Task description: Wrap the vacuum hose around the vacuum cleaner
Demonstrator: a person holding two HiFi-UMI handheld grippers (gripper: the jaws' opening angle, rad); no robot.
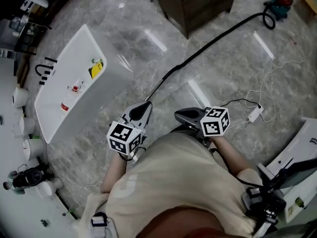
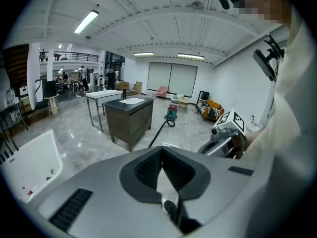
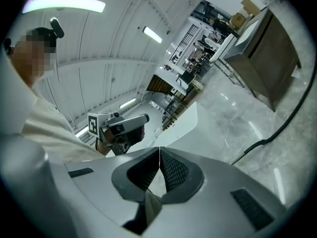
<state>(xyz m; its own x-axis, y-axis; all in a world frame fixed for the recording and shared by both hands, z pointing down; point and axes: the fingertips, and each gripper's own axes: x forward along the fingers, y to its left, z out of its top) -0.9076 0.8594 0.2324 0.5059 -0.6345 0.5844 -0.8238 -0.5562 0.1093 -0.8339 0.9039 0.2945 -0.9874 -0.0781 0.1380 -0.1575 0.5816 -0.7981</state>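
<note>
The vacuum cleaner (image 1: 280, 2), teal with a red top, stands far off on the marble floor at the top right. Its black hose (image 1: 208, 44) runs from it across the floor and ends just in front of my left gripper (image 1: 147, 105). In the left gripper view the vacuum cleaner (image 2: 172, 113) and hose (image 2: 158, 132) lie well beyond the left gripper (image 2: 161, 150), which is shut and empty. My right gripper (image 1: 179, 115) is held beside it at waist height. In its own view the right gripper (image 3: 159, 150) is shut on nothing, with the hose (image 3: 283, 127) on the floor to its right.
A dark cabinet (image 1: 195, 4) stands beside the hose's path. A long white tub (image 1: 74, 83) lies on the floor at the left. A white cable with an adapter (image 1: 255, 114) trails at the right, near white equipment (image 1: 297, 157). Small items line the left wall.
</note>
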